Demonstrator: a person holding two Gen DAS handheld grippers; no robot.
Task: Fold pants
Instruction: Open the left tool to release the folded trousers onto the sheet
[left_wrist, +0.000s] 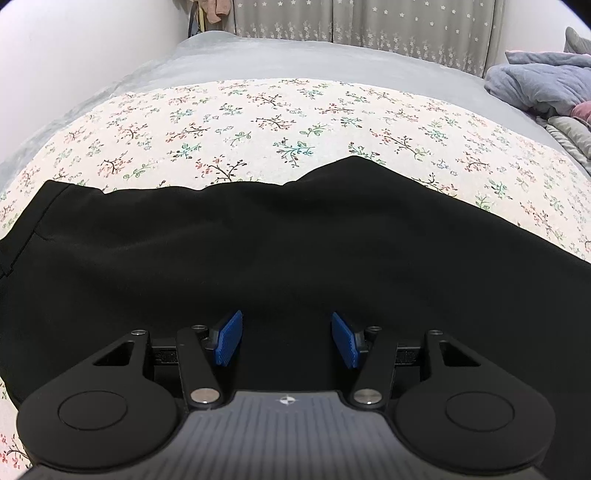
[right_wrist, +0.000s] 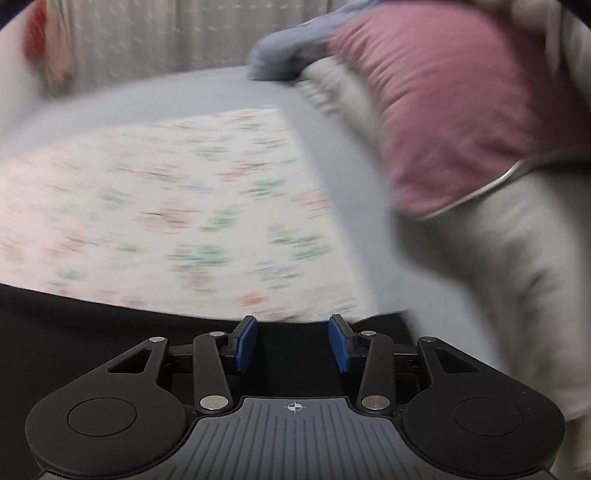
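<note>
Black pants (left_wrist: 258, 251) lie spread across the floral sheet (left_wrist: 258, 122) and fill the lower half of the left wrist view. My left gripper (left_wrist: 287, 338) hovers over the middle of the dark cloth, jaws open, its blue pads (left_wrist: 229, 338) apart with nothing pinched between them. In the blurred right wrist view, the pants (right_wrist: 92, 325) form a dark band along the bottom. My right gripper (right_wrist: 293, 343) is open just above their far edge, near where the cloth ends at the right. Its blue pads (right_wrist: 246, 345) grip nothing.
The floral sheet lies on a grey bedcover (left_wrist: 295, 59). A heap of blue-grey bedding (left_wrist: 539, 81) sits at the right. In the right wrist view a pink pillow (right_wrist: 443, 110) and pale grey bedding (right_wrist: 498, 277) crowd the right side. A patterned curtain (left_wrist: 369, 26) hangs behind, with a white wall (left_wrist: 74, 55) on the left.
</note>
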